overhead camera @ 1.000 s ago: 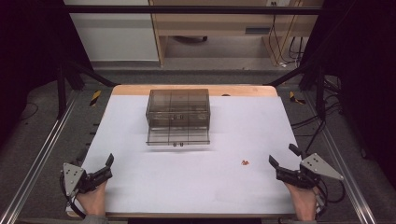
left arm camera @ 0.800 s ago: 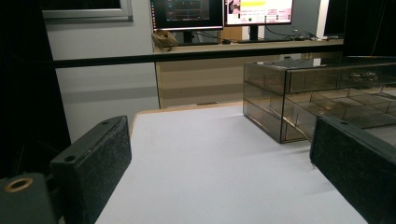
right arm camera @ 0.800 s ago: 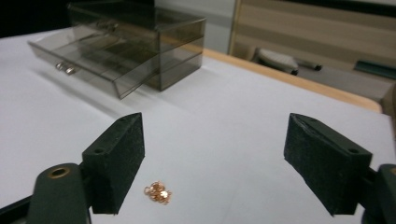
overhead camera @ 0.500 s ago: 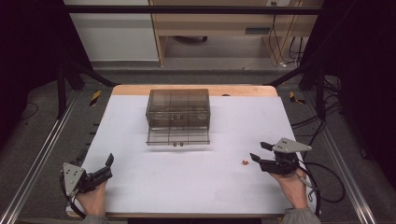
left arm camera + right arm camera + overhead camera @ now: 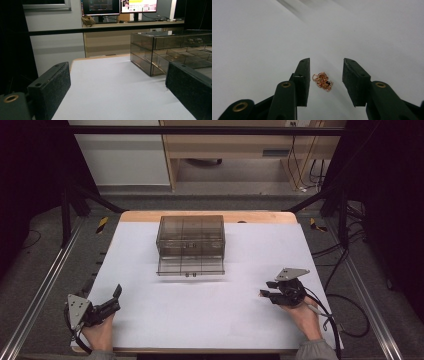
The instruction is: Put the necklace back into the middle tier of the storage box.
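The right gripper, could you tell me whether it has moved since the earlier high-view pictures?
Yes. The right gripper has moved leftward from the table's right edge toward the smoky drawer box, its fingers closing around the copper chain tangle, not yet pressing.

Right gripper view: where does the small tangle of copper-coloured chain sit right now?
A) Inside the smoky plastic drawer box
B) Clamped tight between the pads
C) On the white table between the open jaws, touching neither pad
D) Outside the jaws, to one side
C: the tangled chain lies on the white table in the gap of the right gripper, with bare surface showing between it and each pad.
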Available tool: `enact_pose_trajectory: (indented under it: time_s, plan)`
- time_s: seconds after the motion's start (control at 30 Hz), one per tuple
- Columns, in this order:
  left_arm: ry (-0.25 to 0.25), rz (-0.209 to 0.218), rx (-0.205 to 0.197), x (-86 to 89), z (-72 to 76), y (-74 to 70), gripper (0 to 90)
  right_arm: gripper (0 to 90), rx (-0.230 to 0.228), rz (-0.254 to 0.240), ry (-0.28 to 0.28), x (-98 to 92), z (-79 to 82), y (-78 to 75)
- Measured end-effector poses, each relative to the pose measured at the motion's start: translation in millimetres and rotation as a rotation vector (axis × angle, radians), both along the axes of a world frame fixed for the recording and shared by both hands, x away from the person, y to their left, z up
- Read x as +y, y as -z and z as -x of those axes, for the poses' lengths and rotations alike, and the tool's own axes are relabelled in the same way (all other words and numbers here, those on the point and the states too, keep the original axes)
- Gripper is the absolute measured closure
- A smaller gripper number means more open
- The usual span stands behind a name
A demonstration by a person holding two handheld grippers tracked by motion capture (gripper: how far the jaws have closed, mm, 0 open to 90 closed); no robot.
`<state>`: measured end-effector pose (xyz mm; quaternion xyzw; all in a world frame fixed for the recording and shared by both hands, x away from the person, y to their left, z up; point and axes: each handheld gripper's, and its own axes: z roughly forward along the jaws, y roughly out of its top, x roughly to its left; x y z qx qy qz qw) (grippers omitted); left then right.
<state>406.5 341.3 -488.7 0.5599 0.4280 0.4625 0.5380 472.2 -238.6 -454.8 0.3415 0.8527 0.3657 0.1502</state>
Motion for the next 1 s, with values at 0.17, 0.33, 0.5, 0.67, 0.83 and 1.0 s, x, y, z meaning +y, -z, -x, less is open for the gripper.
enact_pose_trajectory:
  time_s: [0.17, 0.33, 0.5, 0.67, 0.83, 1.0]
  plan:
    - [0.000, 0.000, -0.002, 0.0, 0.2, 0.1, 5.9, 60.0, 0.045, 0.007, 0.005, 3.2, -6.5, 5.0]
    - [-0.001, -0.001, -0.001, -0.1, 0.2, 0.1, 6.0, 62.0, 0.069, 0.020, 0.008, 3.4, -9.4, 9.1]
    - [-0.001, -0.001, 0.000, -0.2, 0.0, 0.0, 6.1, 65.1, 0.082, 0.035, 0.010, 3.8, -11.1, 11.9]
    - [0.000, -0.001, 0.000, -0.1, 0.0, 0.0, 6.1, 67.2, 0.096, 0.051, 0.012, 4.3, -11.9, 14.4]
    - [0.000, -0.001, 0.001, -0.1, -0.1, 0.0, 6.3, 74.0, 0.093, 0.069, 0.011, 6.7, -11.3, 16.2]
    - [-0.001, -0.001, 0.001, -0.2, -0.1, 0.0, 6.3, 82.5, 0.087, 0.075, 0.005, 6.3, -10.5, 16.2]
